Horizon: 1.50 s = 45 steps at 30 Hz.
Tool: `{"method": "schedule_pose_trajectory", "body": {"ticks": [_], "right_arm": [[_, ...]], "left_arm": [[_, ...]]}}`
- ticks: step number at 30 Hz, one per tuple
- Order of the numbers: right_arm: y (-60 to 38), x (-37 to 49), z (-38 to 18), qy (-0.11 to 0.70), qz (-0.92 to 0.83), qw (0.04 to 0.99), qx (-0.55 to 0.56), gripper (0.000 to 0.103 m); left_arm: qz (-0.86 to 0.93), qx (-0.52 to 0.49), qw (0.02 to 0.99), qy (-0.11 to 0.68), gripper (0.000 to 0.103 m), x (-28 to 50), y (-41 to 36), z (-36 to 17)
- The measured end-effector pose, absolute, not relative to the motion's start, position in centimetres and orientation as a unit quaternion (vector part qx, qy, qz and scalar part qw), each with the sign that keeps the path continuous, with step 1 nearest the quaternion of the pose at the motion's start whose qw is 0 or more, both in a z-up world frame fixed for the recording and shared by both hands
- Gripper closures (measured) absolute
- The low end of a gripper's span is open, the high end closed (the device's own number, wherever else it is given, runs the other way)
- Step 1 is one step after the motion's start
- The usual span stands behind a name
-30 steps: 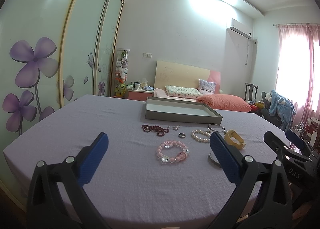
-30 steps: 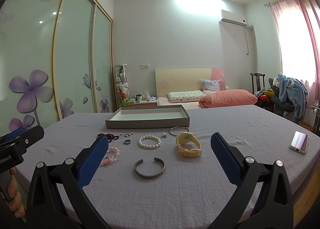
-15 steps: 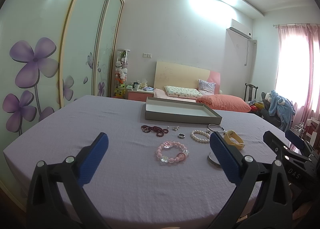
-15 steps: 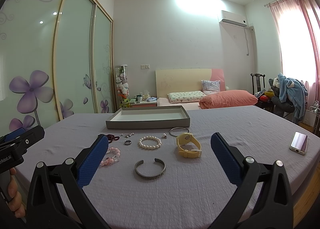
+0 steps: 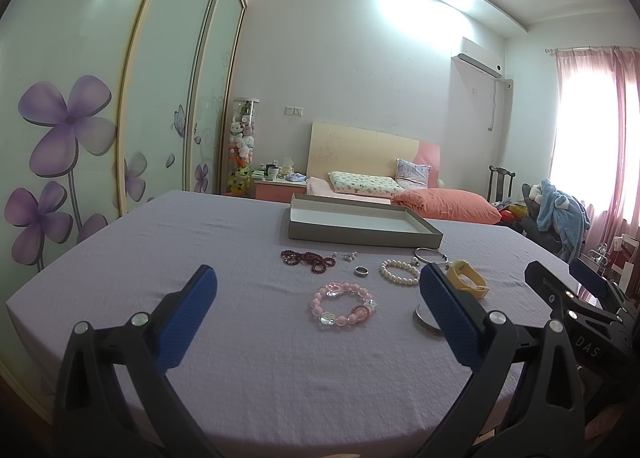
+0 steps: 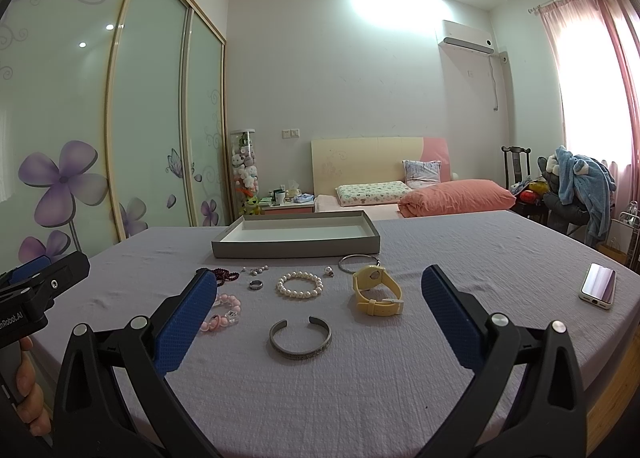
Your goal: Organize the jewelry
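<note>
Both grippers wait open above the purple table, nothing picked yet.

Compared with a second ago almost nothing has moved: left gripper (image 5: 316,314) and right gripper (image 6: 316,316) are released and empty. The pink bead bracelet (image 5: 343,305), white pearl bracelet (image 6: 300,285), yellow watch (image 6: 376,289) and silver cuff (image 6: 300,338) lie before the seemingly empty grey tray (image 6: 296,248).

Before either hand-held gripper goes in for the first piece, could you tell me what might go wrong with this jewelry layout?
1. The small ring and tiny earrings lie flat on the soft cloth; wide pads may slip off or pinch fabric.
2. The dark red bead strand is loosely tangled and could snag or drag neighbours.
3. The yellow watch sits close to the thin silver bangle and may nudge it.
</note>
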State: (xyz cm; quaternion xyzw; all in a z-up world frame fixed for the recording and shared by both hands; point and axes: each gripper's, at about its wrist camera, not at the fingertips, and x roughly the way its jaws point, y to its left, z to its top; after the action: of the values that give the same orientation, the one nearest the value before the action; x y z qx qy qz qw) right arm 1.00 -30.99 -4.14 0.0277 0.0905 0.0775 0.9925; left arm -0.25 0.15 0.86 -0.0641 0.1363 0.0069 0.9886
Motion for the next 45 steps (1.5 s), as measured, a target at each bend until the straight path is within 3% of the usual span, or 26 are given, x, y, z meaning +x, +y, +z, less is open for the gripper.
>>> {"method": "schedule_pose_trajectory", "body": {"ticks": [29, 45], "right_arm": [[-31.3, 1.5, -4.6, 0.103, 0.078, 0.991, 0.033, 0.002], [-30.4, 7.8, -7.5, 0.247, 0.086, 0.965, 0.032, 0.002]], "left_arm": [[0.008, -0.065, 0.988, 0.14, 0.004, -0.4, -0.5, 0.6], [0.006, -0.077, 0.972, 0.223, 0.004, 6.1, 1.1, -2.0]]}}
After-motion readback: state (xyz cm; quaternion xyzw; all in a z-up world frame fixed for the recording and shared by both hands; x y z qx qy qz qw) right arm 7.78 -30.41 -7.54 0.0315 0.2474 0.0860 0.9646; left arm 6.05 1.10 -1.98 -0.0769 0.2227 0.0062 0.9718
